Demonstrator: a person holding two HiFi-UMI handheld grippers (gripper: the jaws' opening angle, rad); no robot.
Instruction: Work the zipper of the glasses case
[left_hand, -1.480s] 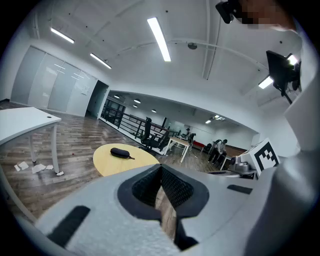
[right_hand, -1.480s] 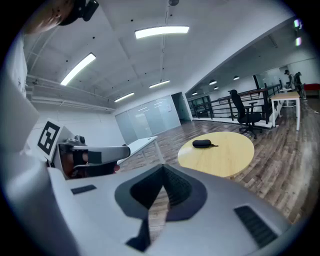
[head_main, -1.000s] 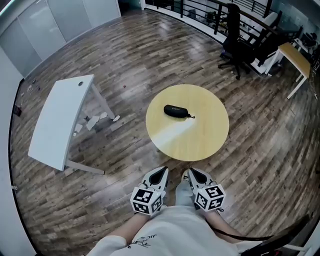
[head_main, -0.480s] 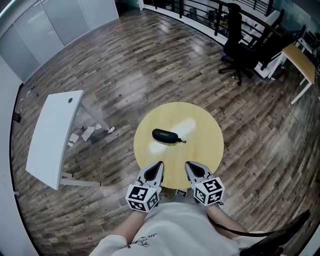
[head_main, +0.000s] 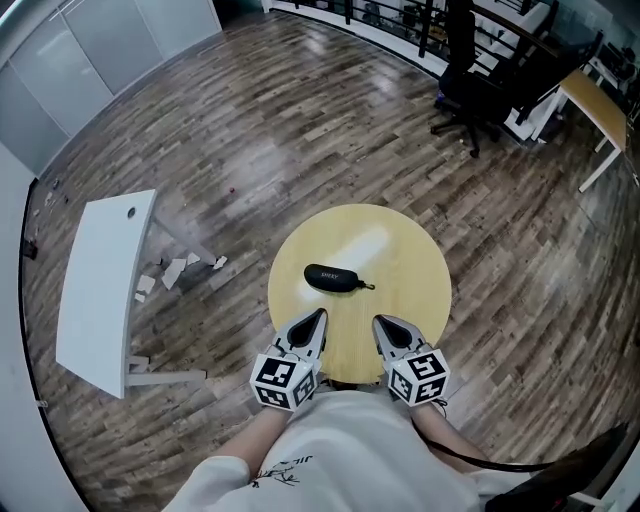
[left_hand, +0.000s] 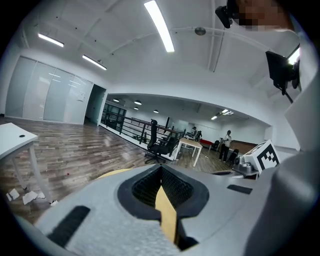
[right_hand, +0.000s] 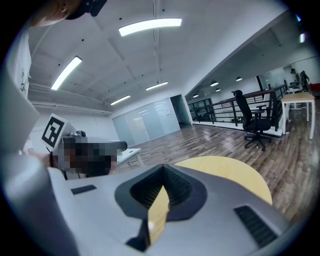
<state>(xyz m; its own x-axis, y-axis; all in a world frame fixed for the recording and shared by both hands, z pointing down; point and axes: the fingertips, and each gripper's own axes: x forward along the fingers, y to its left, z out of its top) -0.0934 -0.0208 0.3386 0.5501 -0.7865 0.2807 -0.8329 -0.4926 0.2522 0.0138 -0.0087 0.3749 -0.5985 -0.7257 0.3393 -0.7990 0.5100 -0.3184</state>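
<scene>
The black glasses case (head_main: 334, 279) lies closed on the round yellow table (head_main: 405, 250), left of centre, with its zipper pull (head_main: 370, 287) at its right end. Both grippers hover over the table's near edge, short of the case. My left gripper (head_main: 315, 320) points at the case from just below it, and its jaws are shut with nothing in them. My right gripper (head_main: 383, 324) sits beside it to the right, also shut and empty. The case is hidden in both gripper views. There the left gripper (left_hand: 161, 174) and right gripper (right_hand: 162, 184) show only the tabletop (right_hand: 225, 170) beyond their tips.
A tipped white table (head_main: 95, 280) and scattered white fragments (head_main: 175, 270) lie on the wood floor to the left. A black office chair (head_main: 470, 90) and a wooden desk (head_main: 590, 100) stand far right, near a railing.
The person has stepped up to the table. It and the case now lie much closer, and both grippers have come over its near edge, still shut.
</scene>
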